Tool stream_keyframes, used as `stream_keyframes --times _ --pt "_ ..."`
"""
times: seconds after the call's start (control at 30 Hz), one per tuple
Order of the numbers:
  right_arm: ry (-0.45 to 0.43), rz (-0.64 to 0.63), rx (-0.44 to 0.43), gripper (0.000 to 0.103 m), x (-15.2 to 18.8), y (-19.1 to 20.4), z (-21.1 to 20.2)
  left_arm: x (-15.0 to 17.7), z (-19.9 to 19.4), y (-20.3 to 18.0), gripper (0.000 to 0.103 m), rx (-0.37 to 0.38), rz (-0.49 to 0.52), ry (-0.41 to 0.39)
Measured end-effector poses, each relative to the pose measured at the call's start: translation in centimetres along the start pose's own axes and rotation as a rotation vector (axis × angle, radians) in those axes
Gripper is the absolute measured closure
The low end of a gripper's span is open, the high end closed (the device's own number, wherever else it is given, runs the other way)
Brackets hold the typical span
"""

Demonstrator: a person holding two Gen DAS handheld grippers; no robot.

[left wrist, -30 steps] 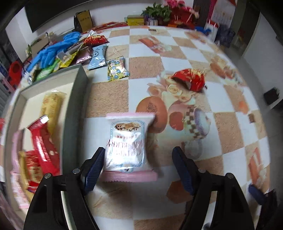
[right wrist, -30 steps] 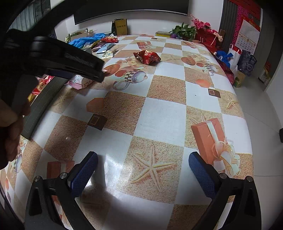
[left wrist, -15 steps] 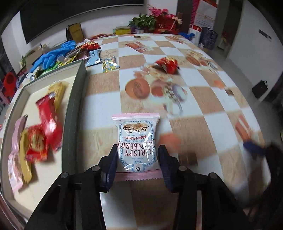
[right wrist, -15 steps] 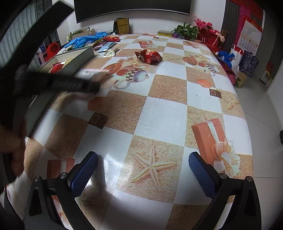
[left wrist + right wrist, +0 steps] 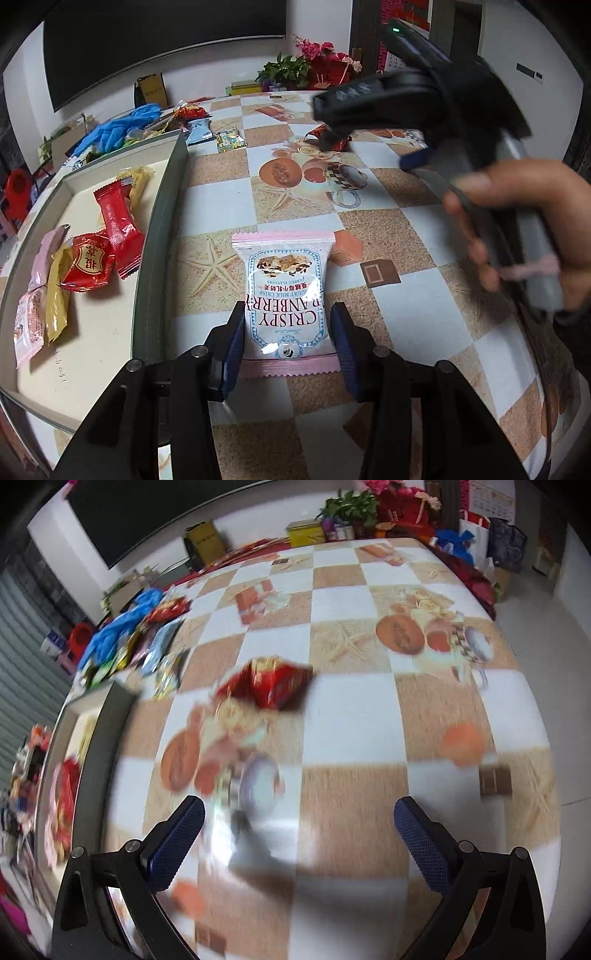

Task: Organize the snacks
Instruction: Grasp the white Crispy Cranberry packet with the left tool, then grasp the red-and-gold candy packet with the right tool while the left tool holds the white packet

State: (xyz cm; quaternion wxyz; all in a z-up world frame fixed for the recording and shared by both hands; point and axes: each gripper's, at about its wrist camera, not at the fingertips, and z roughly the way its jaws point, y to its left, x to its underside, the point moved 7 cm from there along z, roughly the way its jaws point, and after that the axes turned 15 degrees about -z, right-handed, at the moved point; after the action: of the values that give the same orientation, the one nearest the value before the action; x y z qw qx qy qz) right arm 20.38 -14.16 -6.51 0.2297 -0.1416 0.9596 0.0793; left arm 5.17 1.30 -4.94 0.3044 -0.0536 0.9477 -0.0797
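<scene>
One white-and-pink cranberry crisp packet (image 5: 286, 295) lies on the checked tablecloth (image 5: 406, 302). One shallow grey tray (image 5: 160, 236) holds six wrappers that can be told apart: two red packets (image 5: 118, 229), one long and one rounder with a gold seal (image 5: 88, 262), two yellow ones (image 5: 57, 299), and two pale pink ones (image 5: 27, 325). One crumpled red wrapper (image 5: 266, 681) lies alone on the cloth. Beyond the tray, one light blue packet (image 5: 198, 132) and one gold-patterned packet (image 5: 229, 139) lie side by side, next to one heap of mixed wrappers (image 5: 147, 642) too jumbled to count. One blue plastic bag (image 5: 118, 127) lies on that heap. Two grippers are in view.
</scene>
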Motion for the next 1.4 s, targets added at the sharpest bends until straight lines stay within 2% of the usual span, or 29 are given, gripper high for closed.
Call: stream_keyframes --times 0.23,0.37,0.4,0.47,0.5,0.53,0.57,0.8,1.0,1.4 --pt "-0.025 -0.004 -0.021 0.0 -4.0 1.7 2.3 0.0 -0.1 0.2 0.054 0.027 -0.015 0.0" --pt "-0.013 -0.068 0.056 0.0 -4.9 2.3 3.2 0.0 -0.1 0.2 0.054 0.039 -0.023 0.001" --pt "-0.011 -0.095 0.076 0.003 -5.0 2.4 3.3 0.0 -0.1 0.2 0.054 0.041 -0.024 0.001" --pt "-0.007 -0.177 0.15 0.028 -5.3 3.0 3.4 0.0 -0.2 0.2 0.054 0.045 -0.026 0.002" --pt "-0.02 -0.2 0.13 0.036 -5.5 3.5 3.3 0.0 -0.2 0.2 0.054 0.046 -0.027 0.002" --pt "-0.024 -0.213 0.118 0.05 -5.7 4.0 3.2 0.0 -0.2 0.3 0.054 0.047 -0.028 0.002" --pt "-0.021 -0.224 0.118 0.053 -5.8 4.2 3.2 0.0 -0.2 0.3 0.054 0.048 -0.029 0.002" --pt "-0.051 -0.274 0.102 0.054 -4.0 5.0 1.7 0.0 -0.2 0.2 0.054 0.05 -0.032 0.002" --pt "-0.098 -0.248 0.062 0.054 -1.3 5.0 -1.0 0.0 -0.1 0.3 0.054 0.044 -0.028 0.002" --pt "-0.08 -0.223 0.09 0.054 9.5 3.9 -5.9 0.4 -0.3 0.3 0.054 -0.008 -0.013 -0.001"
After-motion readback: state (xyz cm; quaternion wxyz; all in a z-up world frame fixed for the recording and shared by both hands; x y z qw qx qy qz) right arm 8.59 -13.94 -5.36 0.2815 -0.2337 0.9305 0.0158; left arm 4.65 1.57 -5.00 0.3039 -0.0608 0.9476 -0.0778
